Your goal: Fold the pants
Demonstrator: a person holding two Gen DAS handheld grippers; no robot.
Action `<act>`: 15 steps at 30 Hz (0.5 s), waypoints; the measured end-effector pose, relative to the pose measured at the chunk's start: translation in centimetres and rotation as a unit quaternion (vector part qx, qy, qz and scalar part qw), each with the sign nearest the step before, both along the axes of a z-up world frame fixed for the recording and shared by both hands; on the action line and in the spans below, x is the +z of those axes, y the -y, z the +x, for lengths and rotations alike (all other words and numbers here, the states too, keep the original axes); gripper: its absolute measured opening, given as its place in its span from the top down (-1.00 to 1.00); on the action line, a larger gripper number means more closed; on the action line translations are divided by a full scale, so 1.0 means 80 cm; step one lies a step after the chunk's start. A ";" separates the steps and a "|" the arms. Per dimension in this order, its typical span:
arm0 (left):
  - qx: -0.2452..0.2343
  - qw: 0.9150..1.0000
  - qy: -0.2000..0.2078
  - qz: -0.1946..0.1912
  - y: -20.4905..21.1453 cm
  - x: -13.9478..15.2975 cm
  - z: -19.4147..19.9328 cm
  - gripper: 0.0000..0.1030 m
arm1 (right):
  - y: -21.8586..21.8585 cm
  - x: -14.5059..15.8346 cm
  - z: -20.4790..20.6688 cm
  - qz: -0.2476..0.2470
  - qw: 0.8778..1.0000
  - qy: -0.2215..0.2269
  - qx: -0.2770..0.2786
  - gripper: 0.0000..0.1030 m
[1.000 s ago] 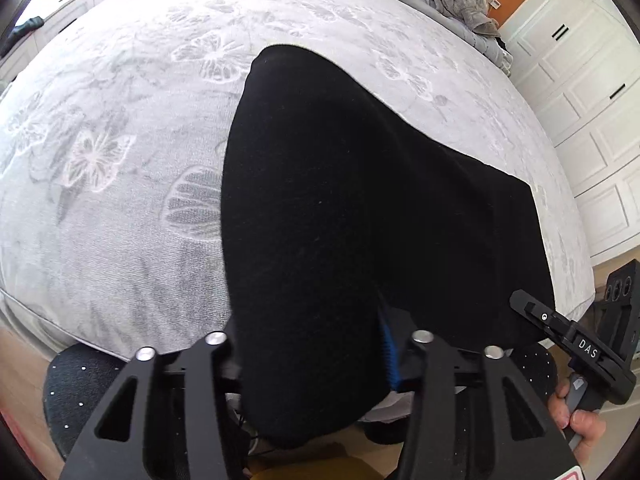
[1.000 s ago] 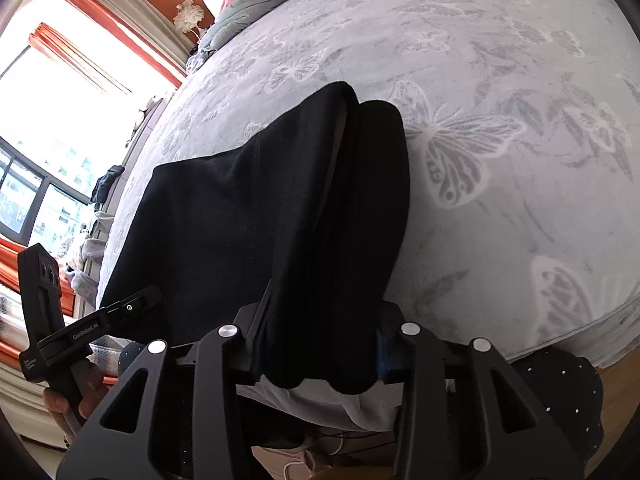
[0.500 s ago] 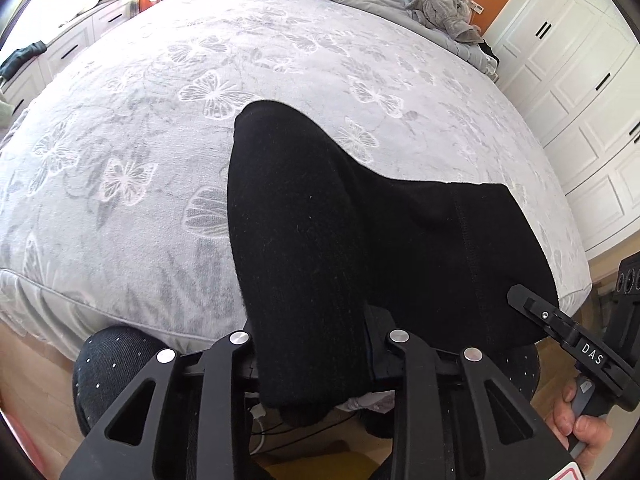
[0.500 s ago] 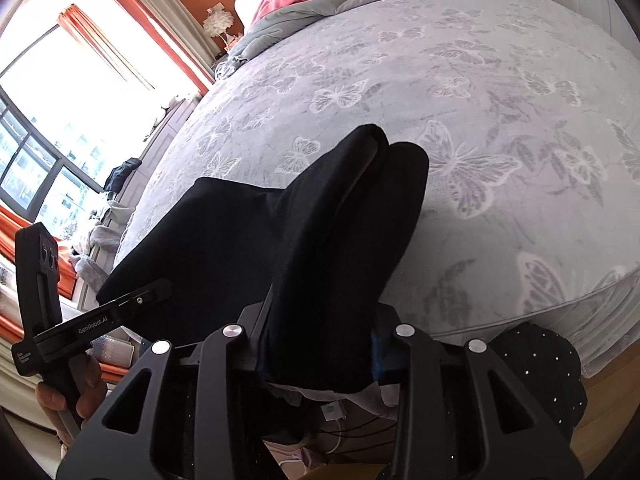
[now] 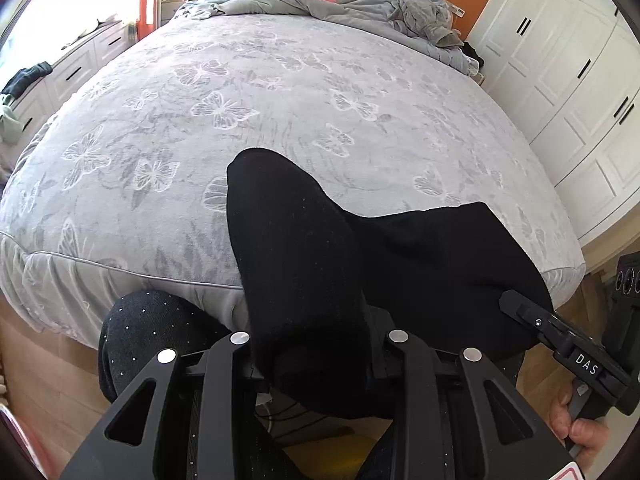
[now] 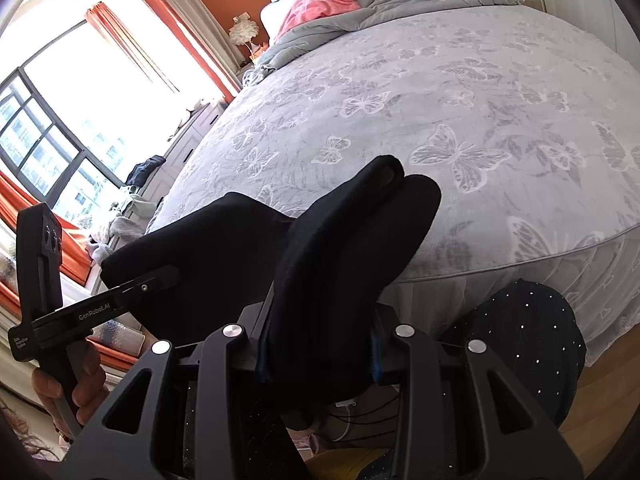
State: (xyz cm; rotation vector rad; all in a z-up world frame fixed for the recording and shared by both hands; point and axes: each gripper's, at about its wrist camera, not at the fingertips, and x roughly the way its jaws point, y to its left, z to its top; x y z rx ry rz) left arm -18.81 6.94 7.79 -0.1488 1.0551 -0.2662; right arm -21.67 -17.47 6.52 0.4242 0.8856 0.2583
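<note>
so the black pants [image 5: 312, 264] hang bunched over the near edge of the bed [image 5: 280, 92], the left gripper [image 5: 316, 354] and right gripper [image 6: 316, 354] each pinching a thick wad; i'd say no tidy fold is laid yet.

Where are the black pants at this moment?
The black pants hang between the left gripper and the right gripper, both shut on the cloth, at the near edge of the grey butterfly bed; their far end rests on it.
</note>
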 end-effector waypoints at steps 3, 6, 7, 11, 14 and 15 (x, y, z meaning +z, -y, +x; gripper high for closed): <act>-0.003 1.000 0.009 0.004 0.002 0.009 -0.008 0.50 | 0.000 0.008 -0.008 0.001 1.000 0.010 0.003 0.34; -0.004 1.000 0.018 0.005 0.004 0.020 -0.016 0.50 | -0.001 0.018 -0.013 0.003 1.000 0.019 0.002 0.34; -0.005 1.000 0.021 0.006 0.004 0.024 -0.017 0.50 | 0.000 0.022 -0.014 0.004 1.000 0.024 0.002 0.34; -0.005 0.999 0.033 0.001 0.002 0.041 -0.018 0.50 | 0.001 0.043 -0.020 0.007 0.999 0.043 0.001 0.34; -0.007 0.999 0.051 -0.003 0.002 0.060 -0.018 0.50 | 0.003 0.064 -0.020 0.010 0.998 0.063 0.002 0.34; -0.009 0.998 0.058 -0.003 0.002 0.067 -0.017 0.50 | 0.004 0.072 -0.019 0.010 0.997 0.072 0.002 0.34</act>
